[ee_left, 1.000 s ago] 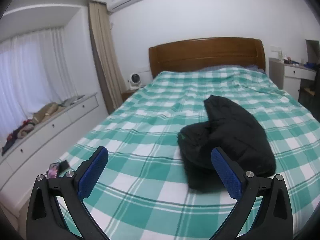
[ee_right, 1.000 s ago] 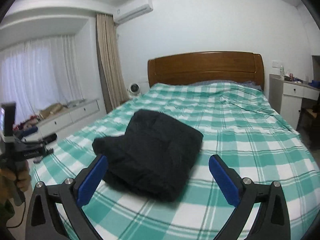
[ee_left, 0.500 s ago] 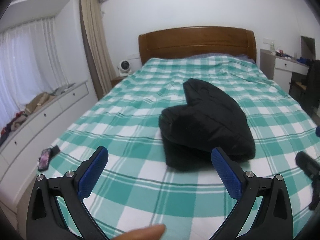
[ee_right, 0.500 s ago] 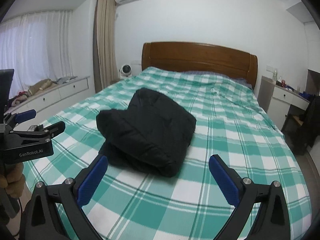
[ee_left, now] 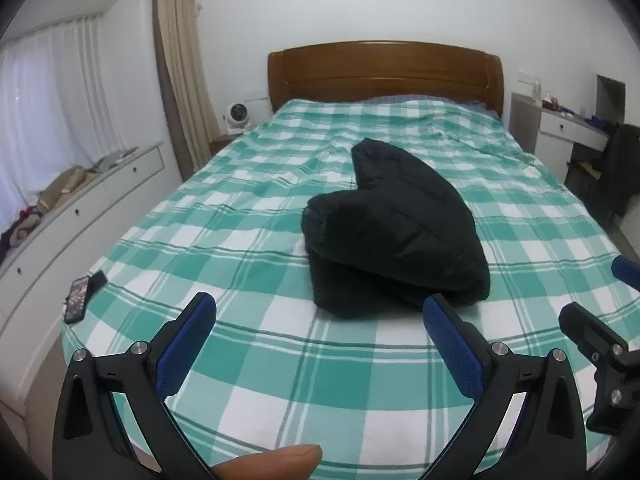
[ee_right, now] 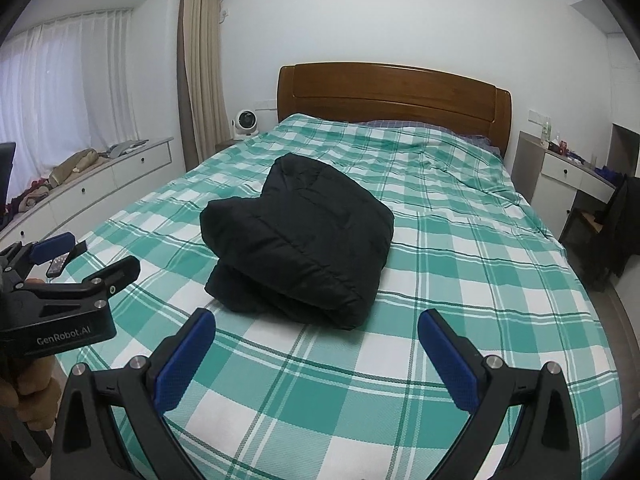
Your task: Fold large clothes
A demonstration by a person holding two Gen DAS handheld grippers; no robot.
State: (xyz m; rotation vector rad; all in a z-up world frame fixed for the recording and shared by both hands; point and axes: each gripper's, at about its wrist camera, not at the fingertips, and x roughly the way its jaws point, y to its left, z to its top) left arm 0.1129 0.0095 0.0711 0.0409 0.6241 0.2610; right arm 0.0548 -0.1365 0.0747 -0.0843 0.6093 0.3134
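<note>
A black padded garment (ee_left: pixel 394 232) (ee_right: pixel 298 236) lies folded into a thick bundle in the middle of the green-and-white checked bed (ee_left: pixel 280 364) (ee_right: pixel 460 280). My left gripper (ee_left: pixel 318 322) hovers open over the bed's near edge, short of the bundle, with nothing between its blue pads. My right gripper (ee_right: pixel 316 338) is likewise open and empty, just in front of the bundle. Each gripper shows at the edge of the other's view: the right one (ee_left: pixel 600 320) and the left one (ee_right: pixel 68 264), held in a hand (ee_right: pixel 24 384).
A phone (ee_left: pixel 77 298) and a small dark item lie on the bed's near-left corner. White drawers (ee_left: pixel 80 216) with clothes on top run along the left wall. A wooden headboard (ee_right: pixel 394 98), a small fan (ee_right: pixel 244 124) and a desk (ee_right: pixel 576 182) with a chair stand behind.
Both grippers have drawn back from the bundle toward the foot of the bed, so it looks smaller and farther. The left view has swung to centre on the bed. The bundle has not moved.
</note>
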